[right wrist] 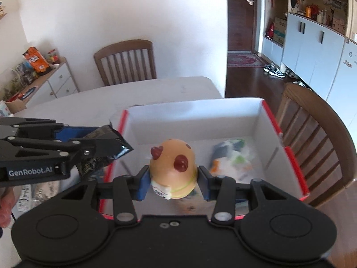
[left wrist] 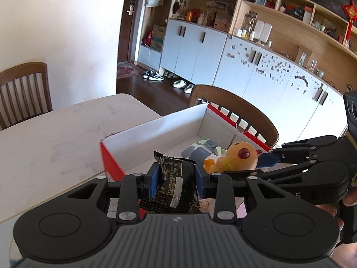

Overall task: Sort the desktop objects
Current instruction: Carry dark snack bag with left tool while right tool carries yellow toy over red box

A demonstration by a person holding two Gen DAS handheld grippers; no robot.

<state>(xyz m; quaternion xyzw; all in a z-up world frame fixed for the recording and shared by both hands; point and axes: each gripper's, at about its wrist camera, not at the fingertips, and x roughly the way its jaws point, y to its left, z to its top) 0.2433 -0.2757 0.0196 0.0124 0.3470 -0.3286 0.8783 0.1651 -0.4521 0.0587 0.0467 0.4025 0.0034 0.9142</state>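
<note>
The left tool (left wrist: 177,179) is clamped on a black snack packet (left wrist: 176,185) — its blue pads press the crinkled wrapper from both sides, the jaws only partly apart because the packet fills the gap. In the right wrist view the same packet (right wrist: 104,149) juts from the left tool's tip at the left edge of the box, its glossy corner just over the red rim.

The right tool (right wrist: 173,182) grips an orange egg-shaped toy (right wrist: 173,167) with dark red spots and a white tag near its base; both pads sit against its sides, so the jaws are held moderately wide by the toy's body. From the left wrist view the toy (left wrist: 232,158) hangs at the right tool's (left wrist: 258,158) blue tip, above the box interior.

The box (right wrist: 194,120) is white inside with red outer walls and stands on the pale surface (left wrist: 55,138), near its edge. Inside it, toward the far right corner, lies a crumpled bag (right wrist: 232,156) in white, grey-blue and green with an orange patch — somewhat blurred, so its print is unreadable.

A wooden chair (right wrist: 316,138) stands just beside the box's right wall, and another chair (right wrist: 126,61) stands at the far side of the surface against the white wall.
</note>
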